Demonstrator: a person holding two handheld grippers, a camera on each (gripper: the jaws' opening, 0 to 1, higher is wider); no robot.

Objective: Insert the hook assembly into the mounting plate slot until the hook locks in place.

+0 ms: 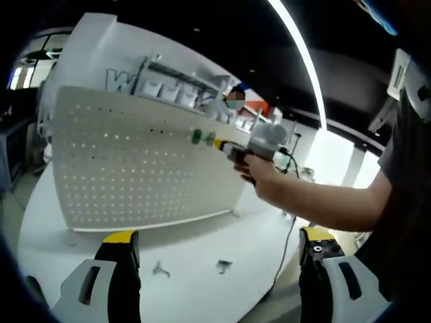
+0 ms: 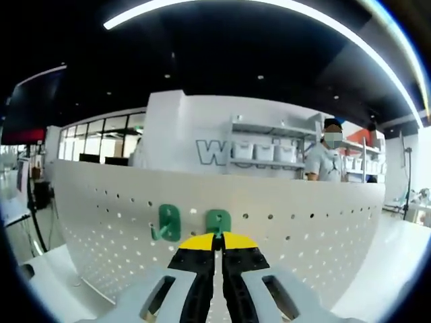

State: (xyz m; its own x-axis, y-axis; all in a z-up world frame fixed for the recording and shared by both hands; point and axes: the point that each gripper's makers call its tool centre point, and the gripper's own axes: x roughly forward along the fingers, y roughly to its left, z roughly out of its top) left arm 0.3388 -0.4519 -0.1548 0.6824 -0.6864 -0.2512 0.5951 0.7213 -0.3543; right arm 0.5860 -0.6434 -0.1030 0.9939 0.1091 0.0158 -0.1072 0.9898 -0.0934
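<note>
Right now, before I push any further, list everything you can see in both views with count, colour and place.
Pegboard: one, white, perforated, standing upright on the table.
Hooks on board: two, green, side by side near the top edge; the right one sits just above the right gripper's tips.
Loose hooks: two, one grey and one greenish, lying on the table in front of the board.
Table: one, white.
Cable: one, dark, hanging from the right gripper past the table edge.
Shelf with bins: one, white, behind the board.
Bystander: one, light shirt, by the shelf.
Left gripper: jaws wide apart, yellow-tipped, holding nothing.
Right gripper: jaws closed together at the board.
Hand: holding the right gripper.
</note>
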